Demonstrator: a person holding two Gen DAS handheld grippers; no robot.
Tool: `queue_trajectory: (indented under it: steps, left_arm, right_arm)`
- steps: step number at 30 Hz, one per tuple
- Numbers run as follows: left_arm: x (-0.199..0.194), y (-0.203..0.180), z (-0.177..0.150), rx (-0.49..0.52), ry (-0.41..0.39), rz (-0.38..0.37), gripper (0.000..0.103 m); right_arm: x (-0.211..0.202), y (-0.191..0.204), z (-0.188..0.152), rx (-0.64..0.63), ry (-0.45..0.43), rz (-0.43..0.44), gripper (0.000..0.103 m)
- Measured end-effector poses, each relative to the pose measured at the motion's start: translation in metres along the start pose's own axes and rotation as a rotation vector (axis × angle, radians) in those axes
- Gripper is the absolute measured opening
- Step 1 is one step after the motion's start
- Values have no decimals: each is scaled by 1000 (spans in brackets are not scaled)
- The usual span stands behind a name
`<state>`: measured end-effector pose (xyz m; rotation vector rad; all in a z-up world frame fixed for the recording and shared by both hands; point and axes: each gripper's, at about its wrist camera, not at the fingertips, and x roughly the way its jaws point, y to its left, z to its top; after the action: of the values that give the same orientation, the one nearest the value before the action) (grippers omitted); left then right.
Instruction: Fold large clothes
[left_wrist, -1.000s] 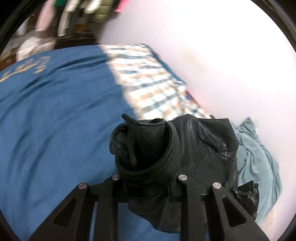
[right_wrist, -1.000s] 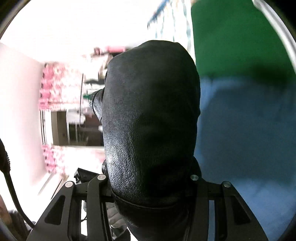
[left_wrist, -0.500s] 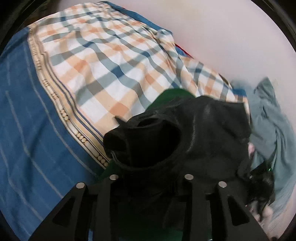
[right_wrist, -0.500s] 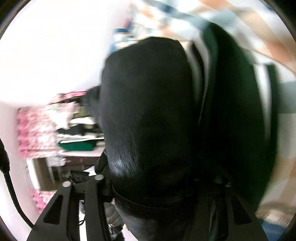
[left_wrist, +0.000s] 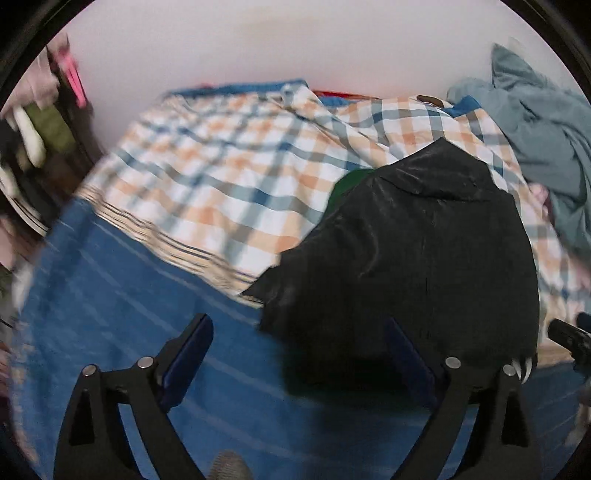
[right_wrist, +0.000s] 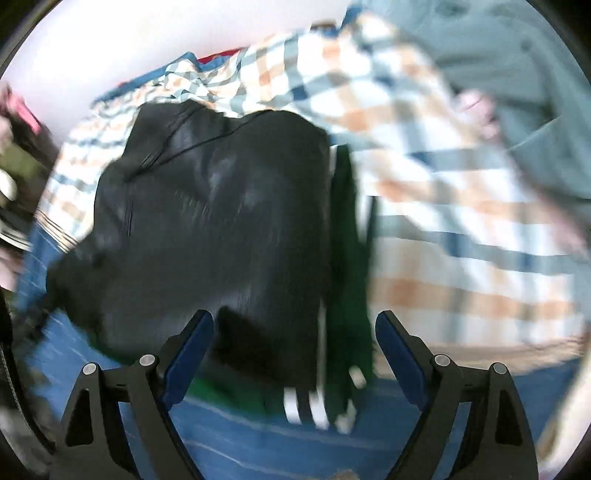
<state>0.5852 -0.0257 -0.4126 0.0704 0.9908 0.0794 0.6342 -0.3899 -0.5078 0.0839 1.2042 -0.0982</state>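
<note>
While the left gripper has just spread its jaws apart with nothing pinched, the black jacket lies folded from centre to four o'clock, atop a green garment. Slick leather may slide or spring open. A checked sheet covers the blue bedspread toward twelve; a grey-blue garment is heaped at two, by a pale wall.

From the right wrist, the right gripper has likewise just opened, empty, the jacket at centre to ten. Its overhanging edge could drag the striped green garment askew.
</note>
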Motion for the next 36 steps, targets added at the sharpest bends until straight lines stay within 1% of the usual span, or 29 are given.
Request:
queue_trajectory:
  steps: [1, 2, 3, 4, 5, 6, 7, 9, 10, 11, 12, 14, 16, 18, 20, 22, 25, 27, 29, 33, 36]
  left_arm:
    - [-17, -1, -4, 20, -13, 13, 97]
    - [-33, 1, -6, 32, -24, 18, 98]
    - [-52, 2, -10, 40, -34, 15, 98]
    - [-68, 3, -12, 47, -40, 8, 98]
    - [-76, 7, -11, 49, -45, 4, 98]
    - [-92, 9, -13, 51, -56, 0, 98]
    - [-108, 11, -15, 56, -67, -10, 99]
    - [-145, 12, -20, 69, -89, -20, 99]
    - [-167, 13, -24, 78, -102, -30, 99]
    - [-186, 15, -27, 83, -112, -45, 99]
    - [-197, 14, -29, 87, -117, -50, 99]
    - [-237, 17, -36, 93, -136, -71, 99]
    - [-269, 21, -43, 95, -146, -73, 99]
    - [-300, 25, -51, 93, -145, -79, 99]
    - [-331, 28, -57, 95, -160, -85, 99]
    - [-367, 34, -64, 94, -172, -92, 99]
    - [-406, 40, -74, 93, -198, -91, 99]
    - [-435, 46, -81, 89, -216, -87, 99]
    - [-457, 50, -88, 92, -223, -89, 99]
    - [-498, 61, -104, 82, -246, -82, 99]
    - [-521, 67, -113, 74, -218, -84, 99]
  right_arm:
    - [-20, 7, -15, 11, -22, -34, 91]
    - [-35, 19, -19, 23, -36, -60, 91]
    - [-57, 23, -28, 29, -49, -71, 91]
    - [-79, 30, -41, 40, -70, -99, 91]
    - [-107, 35, -58, 47, -85, -120, 91]
    - [-134, 36, -71, 59, -97, -129, 91]
    - [-151, 41, -72, 69, -106, -134, 91]
    - [-200, 50, -92, 87, -141, -162, 91]
    - [-212, 51, -99, 90, -149, -168, 91]
    - [-238, 55, -108, 103, -163, -183, 91]
    - [-255, 58, -115, 111, -172, -187, 91]
    - [-303, 66, -135, 114, -200, -204, 91]
    - [-330, 69, -145, 121, -222, -210, 91]
    - [-375, 76, -163, 132, -243, -216, 91]
    - [-407, 80, -177, 140, -260, -205, 91]
    - [-447, 87, -195, 136, -285, -215, 91]
    - [-497, 94, -216, 135, -309, -214, 91]
    - [-535, 101, -232, 131, -346, -214, 91]
    - [-573, 107, -249, 123, -379, -209, 91]
    - [-635, 119, -281, 104, -430, -200, 91]
    - [-669, 124, -301, 104, -431, -182, 91]
